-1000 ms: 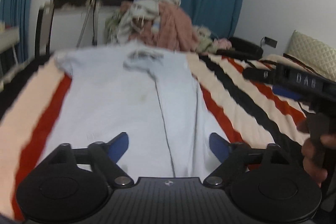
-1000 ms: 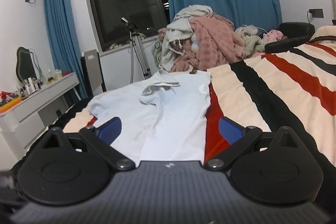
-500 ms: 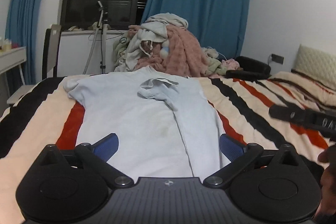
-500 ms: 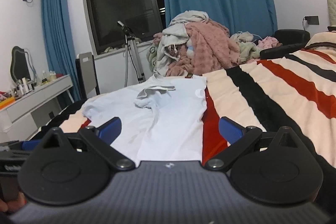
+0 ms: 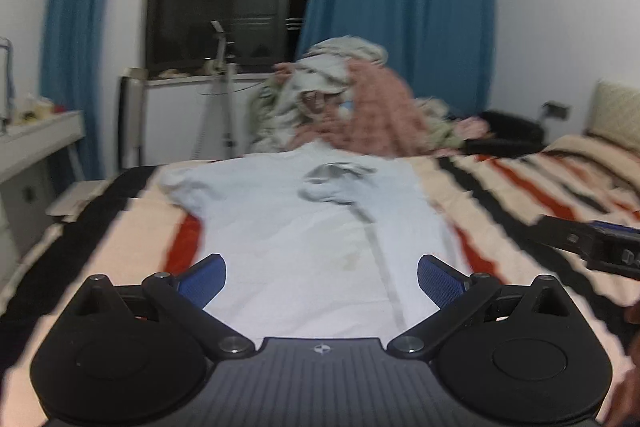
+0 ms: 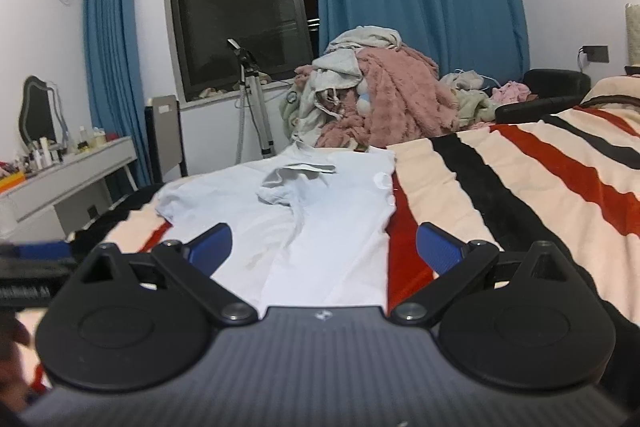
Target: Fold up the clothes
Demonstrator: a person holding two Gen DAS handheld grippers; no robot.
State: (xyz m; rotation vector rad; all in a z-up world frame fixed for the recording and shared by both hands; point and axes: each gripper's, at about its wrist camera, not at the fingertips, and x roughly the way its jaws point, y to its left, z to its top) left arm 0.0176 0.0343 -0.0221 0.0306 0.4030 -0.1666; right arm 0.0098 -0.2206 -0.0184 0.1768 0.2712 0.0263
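A pale blue short-sleeved shirt [image 5: 304, 227] lies flat on the striped bed, hem towards me, with its right side folded in over the body; it shows again in the right wrist view as the shirt [image 6: 320, 211]. My left gripper [image 5: 322, 277] hovers open over the hem, nothing between its blue pads. My right gripper [image 6: 324, 247] is open as well, above the hem's right part. The right gripper's body [image 5: 592, 243] shows at the right edge of the left wrist view. The left gripper's body [image 6: 28, 267] shows at the left edge of the right wrist view.
The bedspread [image 6: 520, 179] has cream, red and black stripes. A heap of pink and grey clothes [image 6: 372, 99] sits past the shirt's collar. A tripod [image 6: 252, 107] and a white desk [image 6: 68, 167] stand at the left, below a dark window with blue curtains.
Both grippers have lifted and drawn back a little from the shirt, so more of the window and room is in view. Both stay open. The shirt has not moved.
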